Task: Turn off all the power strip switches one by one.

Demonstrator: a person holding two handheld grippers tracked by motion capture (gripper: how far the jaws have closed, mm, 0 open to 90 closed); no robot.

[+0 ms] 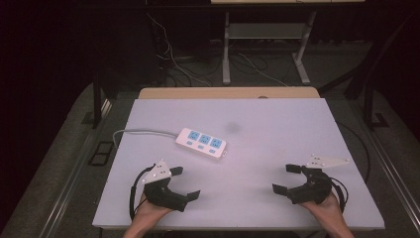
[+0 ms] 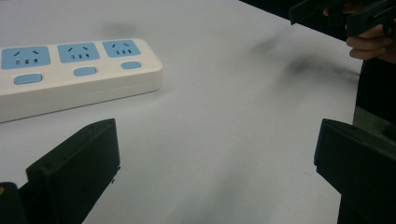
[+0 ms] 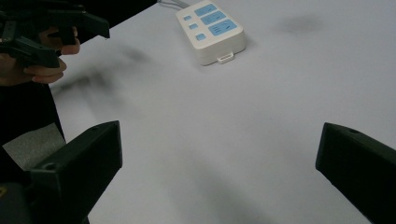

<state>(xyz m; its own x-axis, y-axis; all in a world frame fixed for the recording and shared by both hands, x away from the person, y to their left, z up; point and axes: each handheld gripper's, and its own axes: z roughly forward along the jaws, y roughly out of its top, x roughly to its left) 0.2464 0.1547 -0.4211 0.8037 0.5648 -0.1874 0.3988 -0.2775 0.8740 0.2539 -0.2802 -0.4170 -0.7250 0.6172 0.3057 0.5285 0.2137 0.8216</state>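
Observation:
A white power strip (image 1: 201, 142) with three blue sockets lies on the pale table (image 1: 277, 124), left of centre, its grey cable (image 1: 141, 132) running off to the left. The strip (image 2: 70, 70) sits at the upper left of the left gripper view and the strip (image 3: 211, 30) at the top of the right gripper view. My left gripper (image 1: 185, 182) rests near the front left edge, open and empty. My right gripper (image 1: 287, 178) rests near the front right, also open with nothing between its fingers. Both point inward toward the table's middle.
A wooden board edge (image 1: 228, 92) borders the table's far side. Beyond it stand desk legs (image 1: 226, 49) and loose cables (image 1: 173, 64) on the floor. A faint dark smudge (image 1: 233, 127) marks the table behind the strip.

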